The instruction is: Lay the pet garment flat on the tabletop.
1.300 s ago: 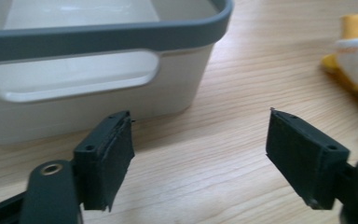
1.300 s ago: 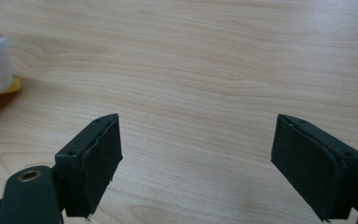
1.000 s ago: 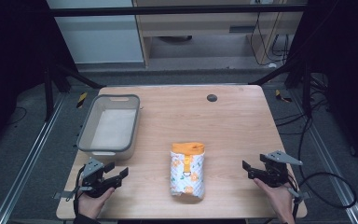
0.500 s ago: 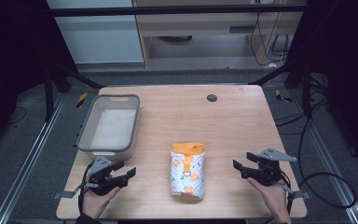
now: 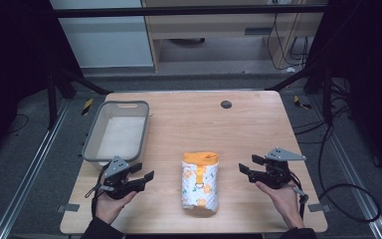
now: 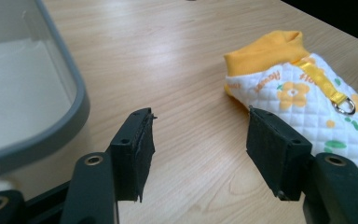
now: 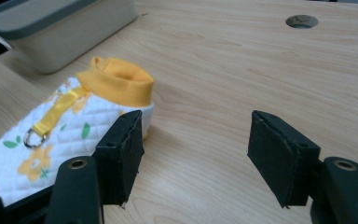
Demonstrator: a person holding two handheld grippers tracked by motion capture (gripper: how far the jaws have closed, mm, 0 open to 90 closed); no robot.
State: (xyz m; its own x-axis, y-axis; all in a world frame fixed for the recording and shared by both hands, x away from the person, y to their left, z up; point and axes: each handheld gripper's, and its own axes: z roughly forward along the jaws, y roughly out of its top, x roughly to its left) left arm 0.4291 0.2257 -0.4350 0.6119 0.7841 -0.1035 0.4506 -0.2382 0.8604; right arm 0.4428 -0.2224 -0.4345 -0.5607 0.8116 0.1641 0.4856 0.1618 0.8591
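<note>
Moved: both our grippers have slid inward toward the pouch since a second ago; the pouch and bin lie as before.
Count: one quilted pouch (image 5: 199,180), one grey bin (image 5: 116,132), two grippers.
Pouch: flat at the table's (image 5: 258,129) near middle, orange collar pointing away from us.
Bin: far left, well apart from the pouch.
Left gripper (image 5: 140,179): low over the table, jaws spread wide, holding nothing, pointed at the pouch.
Right gripper (image 5: 247,165): mirrored opposite, jaws wide apart, empty.
</note>
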